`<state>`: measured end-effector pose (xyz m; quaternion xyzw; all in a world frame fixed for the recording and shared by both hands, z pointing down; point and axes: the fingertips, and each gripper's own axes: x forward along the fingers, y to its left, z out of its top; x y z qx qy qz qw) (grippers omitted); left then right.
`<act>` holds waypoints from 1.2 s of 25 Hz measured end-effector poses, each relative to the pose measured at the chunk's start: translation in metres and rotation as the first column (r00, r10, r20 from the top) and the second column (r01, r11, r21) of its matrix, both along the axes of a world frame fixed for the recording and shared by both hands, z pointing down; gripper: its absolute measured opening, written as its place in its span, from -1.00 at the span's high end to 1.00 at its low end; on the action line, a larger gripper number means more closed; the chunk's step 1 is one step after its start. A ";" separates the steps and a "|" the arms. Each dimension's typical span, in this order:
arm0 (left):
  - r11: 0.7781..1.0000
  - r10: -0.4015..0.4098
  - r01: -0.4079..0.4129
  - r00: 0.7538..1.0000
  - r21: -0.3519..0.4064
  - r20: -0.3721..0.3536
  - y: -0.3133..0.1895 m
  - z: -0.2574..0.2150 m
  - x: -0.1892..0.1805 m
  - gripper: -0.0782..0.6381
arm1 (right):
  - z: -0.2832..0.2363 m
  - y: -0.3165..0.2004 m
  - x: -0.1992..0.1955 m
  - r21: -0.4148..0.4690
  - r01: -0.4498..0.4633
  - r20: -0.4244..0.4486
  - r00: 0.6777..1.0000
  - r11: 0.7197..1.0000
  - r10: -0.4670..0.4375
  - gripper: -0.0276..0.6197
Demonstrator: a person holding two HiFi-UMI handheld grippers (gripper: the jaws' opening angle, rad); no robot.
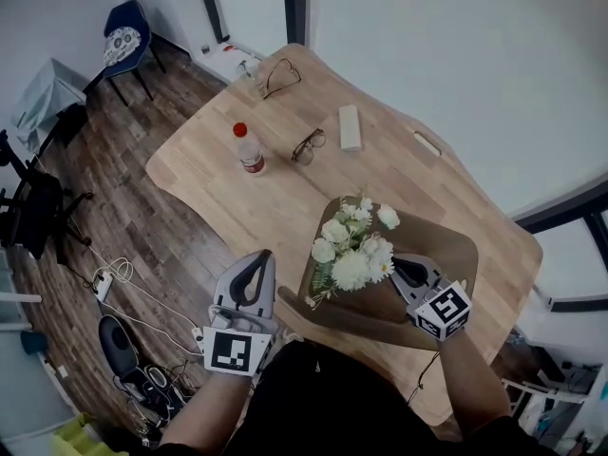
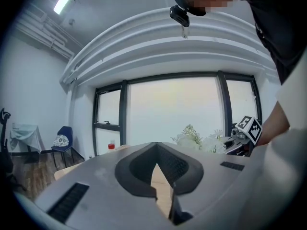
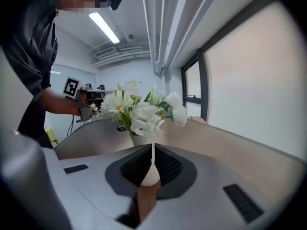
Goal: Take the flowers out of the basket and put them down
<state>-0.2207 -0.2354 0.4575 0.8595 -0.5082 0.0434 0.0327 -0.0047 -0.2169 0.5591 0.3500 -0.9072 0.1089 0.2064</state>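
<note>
A bunch of white flowers [image 1: 353, 245] stands upright in a brown basket [image 1: 456, 255] on the wooden table [image 1: 237, 207]. My right gripper [image 1: 399, 265] sits inside the basket just right of the flowers, jaws shut and empty. In the right gripper view the flowers [image 3: 139, 111] rise from a pale base just past the shut tips of the right gripper [image 3: 153, 145], with the basket wall [image 3: 225, 147] curving round. My left gripper [image 1: 263, 255] hovers left of the basket near the table's front edge, shut with nothing in it. In the left gripper view the flowers [image 2: 196, 139] show to the right.
Farther back on the table are a red-capped bottle [image 1: 249, 148], a pair of glasses [image 1: 309, 145], a second pair [image 1: 278, 76] and a pale block [image 1: 351, 126]. A blue chair [image 1: 123, 41] and cables [image 1: 114, 274] are on the floor to the left.
</note>
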 end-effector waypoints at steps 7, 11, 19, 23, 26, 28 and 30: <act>1.000 -0.010 0.010 0.999 0.012 -0.034 0.001 -0.008 -0.006 0.77 | 0.032 0.010 -0.022 -0.133 0.094 0.020 0.995 0.987 -0.093 0.40; 1.000 -0.018 0.018 0.999 0.012 -0.031 0.003 -0.010 -0.010 0.77 | 0.033 0.008 -0.038 -0.118 0.127 0.020 0.992 0.985 -0.125 -0.01; 0.999 -0.036 0.036 0.999 0.040 0.005 0.006 -0.012 -0.023 0.77 | 0.034 -0.016 -0.058 -0.062 0.124 0.006 0.992 0.990 -0.124 -0.10; 0.997 -0.062 0.062 0.998 0.038 -0.002 0.008 -0.015 -0.033 0.77 | 0.032 -0.026 -0.070 -0.029 0.139 0.027 0.990 0.990 -0.138 -0.10; 0.997 -0.072 0.072 0.997 0.034 0.001 0.009 -0.016 -0.038 0.77 | 0.030 -0.029 -0.080 -0.001 0.146 0.037 0.989 0.989 -0.146 -0.10; 0.997 -0.070 0.070 0.998 0.036 -0.001 0.010 -0.021 -0.038 0.77 | 0.028 -0.031 -0.085 0.005 0.148 0.043 0.988 0.989 -0.148 -0.06; 0.997 -0.069 0.069 0.998 0.042 0.000 0.011 -0.024 -0.039 0.77 | 0.027 -0.033 -0.088 -0.008 0.145 0.056 0.988 0.989 -0.144 0.00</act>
